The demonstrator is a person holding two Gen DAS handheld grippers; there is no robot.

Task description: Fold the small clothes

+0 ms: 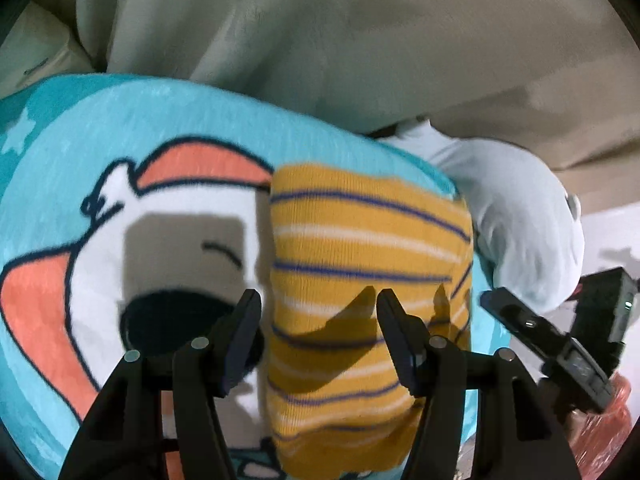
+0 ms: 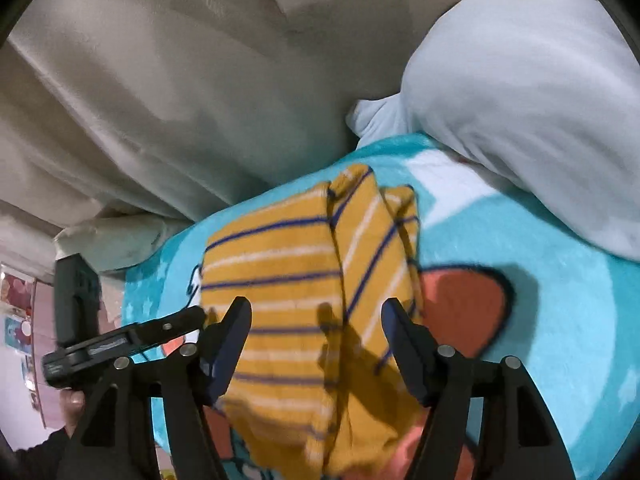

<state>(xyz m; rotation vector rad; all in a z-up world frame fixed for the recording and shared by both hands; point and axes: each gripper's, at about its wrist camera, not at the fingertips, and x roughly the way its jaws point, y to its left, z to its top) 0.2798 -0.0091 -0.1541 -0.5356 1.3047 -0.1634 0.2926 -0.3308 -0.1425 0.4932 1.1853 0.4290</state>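
Backdrop: broad beige draped cloth (image 1: 320, 40) fills the far side in both wrist views. Below it, a turquoise fleece blanket printed with a white-and-orange cartoon animal (image 1: 80, 128) serves as the work surface. A pale blue-grey plush bundle (image 2: 520, 100) rests on the blanket's far edge, near the garment but apart from it.

Task item: small mustard-yellow knit garment with navy and white stripes (image 1: 360, 240), lying on the blanket, already doubled lengthwise. A fold seam and overlapping panel show in the right wrist view (image 2: 304, 288).

Left gripper (image 1: 318, 300): jaws spread wide, holding nothing. It hangs above the garment's left portion; the left finger sits over blanket print, the right finger over striped knit. Contact with fabric cannot be told.

Right gripper (image 2: 316, 308): jaws likewise spread, empty, straddling the garment's near half, its shadow falling on the stripes.

Judgement: lengthwise fold looks done; a crosswise fold likely remains. To do it well, pinch both layers at the near corners together, lift low, carry toward the far edge, and align the hems before releasing. Knit is stretchy; a one-layer grab would skew the stack.
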